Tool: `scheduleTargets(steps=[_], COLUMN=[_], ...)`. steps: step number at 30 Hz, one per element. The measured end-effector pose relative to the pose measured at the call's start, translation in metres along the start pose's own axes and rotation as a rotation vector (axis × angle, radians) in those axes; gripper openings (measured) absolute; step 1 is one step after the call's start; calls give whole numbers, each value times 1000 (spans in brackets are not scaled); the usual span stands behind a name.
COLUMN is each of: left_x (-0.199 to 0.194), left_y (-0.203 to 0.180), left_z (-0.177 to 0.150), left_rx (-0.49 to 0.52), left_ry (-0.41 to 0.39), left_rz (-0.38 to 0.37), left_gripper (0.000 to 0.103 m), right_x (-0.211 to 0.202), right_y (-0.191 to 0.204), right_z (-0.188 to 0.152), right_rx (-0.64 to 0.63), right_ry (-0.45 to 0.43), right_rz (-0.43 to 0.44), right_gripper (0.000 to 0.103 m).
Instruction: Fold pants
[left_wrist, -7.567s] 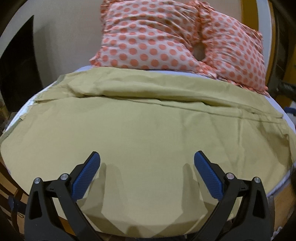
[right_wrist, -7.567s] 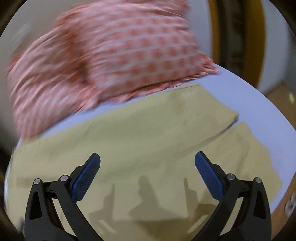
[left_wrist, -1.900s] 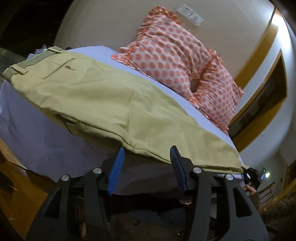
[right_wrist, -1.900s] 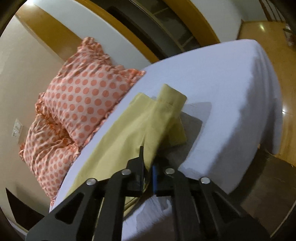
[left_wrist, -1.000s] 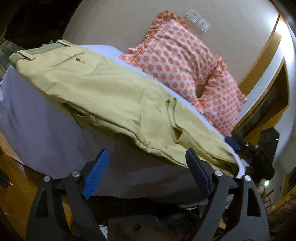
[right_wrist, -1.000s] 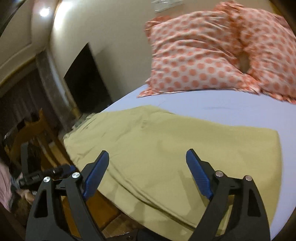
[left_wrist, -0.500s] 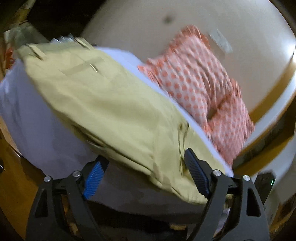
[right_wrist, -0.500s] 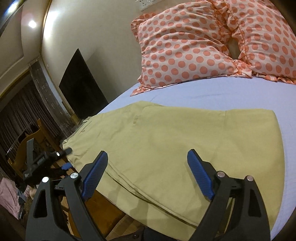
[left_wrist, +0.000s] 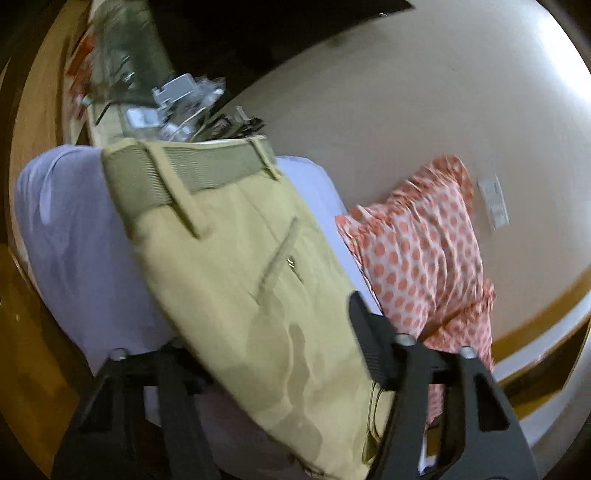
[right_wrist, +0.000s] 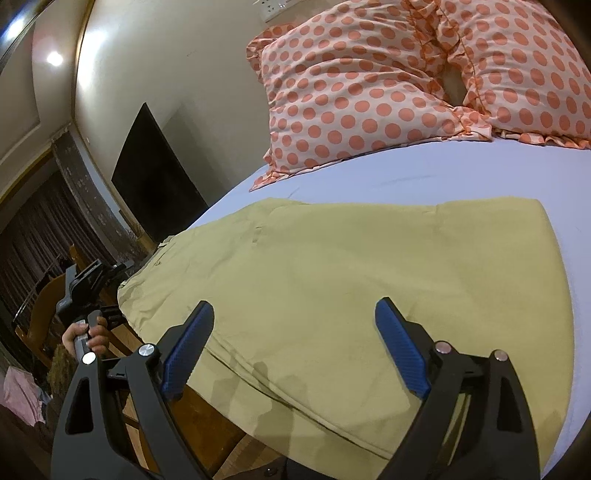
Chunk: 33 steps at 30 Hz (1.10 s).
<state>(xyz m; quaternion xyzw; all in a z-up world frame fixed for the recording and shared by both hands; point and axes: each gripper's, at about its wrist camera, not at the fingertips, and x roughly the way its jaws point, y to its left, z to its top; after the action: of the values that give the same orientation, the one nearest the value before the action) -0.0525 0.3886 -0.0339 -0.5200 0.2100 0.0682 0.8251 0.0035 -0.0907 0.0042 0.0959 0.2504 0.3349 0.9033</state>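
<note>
Khaki cotton pants (right_wrist: 369, 280) lie folded on the lavender bed sheet (right_wrist: 443, 173), right gripper (right_wrist: 293, 345) spread wide above them, left gripper (left_wrist: 266, 354) released, straddling the waist end for another fold.

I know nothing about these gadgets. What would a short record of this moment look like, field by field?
Setting: a bed with a pale lilac sheet
Garment: khaki pants lying flat, folded over
Waistband: at the bed's edge, belt loops showing
Right gripper: open, hovering over the pants, holding nothing
Left gripper: open, the pants lie between its fingers; the view is blurred
Pillows: two orange polka-dot pillows against the wall
Fold state: not finished, as far as I can judge
</note>
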Motion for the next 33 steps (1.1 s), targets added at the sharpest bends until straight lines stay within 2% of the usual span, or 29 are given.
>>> scheduleTargets(steps=[1, 2, 3, 4, 6, 7, 8, 9, 10, 12, 14, 15, 18, 21, 24, 26, 28, 30, 32, 33], left_x=[1, 2, 2, 2, 4, 7, 11, 12, 15, 19, 25, 28, 43, 62, 77, 73, 67, 60, 46, 41], left_y=[-1, -3, -7, -18, -48, -78, -95, -120, -160, -209, -269, -285, -310, -296, -273, -264, -263, -265, -265, -266], left_z=[3, 4, 5, 5, 1, -5, -11, -19, -36, -68, -132, -156, -247, -343, -383, -399, -401, -395, -371, -359], left_rx=[10, 31, 50, 97, 229, 338, 396, 478, 607, 778, 1017, 1087, 1303, 1556, 1619, 1692, 1704, 1679, 1584, 1530], left_ry=[-1, -2, 1, 4, -5, -16, -21, -26, -30, -27, 13, 42, 165, 301, 451, 392, 374, 391, 455, 484], left_rz=[34, 74, 86, 129, 204, 239, 243, 234, 216, 171, 52, 7, -112, -150, -149, -124, -123, -143, -222, -263], left_gripper=[21, 13, 12, 11, 10, 10, 10, 10, 10, 11, 12, 13, 14, 13, 14, 15, 17, 19, 32, 43], right_x=[0, -1, -3, -5, -10, -14, -21, -27, -33, -53, -73, -87, -122, -146, -148, -136, -122, -103, -87, -78], right_y=[-1, -2, -3, -4, -10, -14, -20, -25, -30, -47, -63, -74, -101, -123, -137, -142, -146, -147, -146, -147], right_z=[0, 0, 0, 0, 1, 1, 3, 4, 5, 8, 9, 9, 8, 6, 8, 13, 18, 21, 23, 23], right_rx=[2, 4, 5, 6, 17, 25, 38, 48, 60, 98, 135, 165, 246, 316, 358, 369, 372, 365, 357, 353], right_ry=[-3, -7, -13, -18, -34, -45, -66, -83, -102, -158, -211, -248, -330, -367, -325, -266, -206, -125, -60, -27], right_rz=[1, 2, 2, 0, -3, -10, -22, -34, -48, -94, -142, -173, -229, -248, -228, -207, -189, -166, -156, -157], right_gripper=[91, 91, 91, 91, 91, 91, 91, 91, 92, 92, 92, 92, 92, 92, 92, 92, 91, 80, 76, 72])
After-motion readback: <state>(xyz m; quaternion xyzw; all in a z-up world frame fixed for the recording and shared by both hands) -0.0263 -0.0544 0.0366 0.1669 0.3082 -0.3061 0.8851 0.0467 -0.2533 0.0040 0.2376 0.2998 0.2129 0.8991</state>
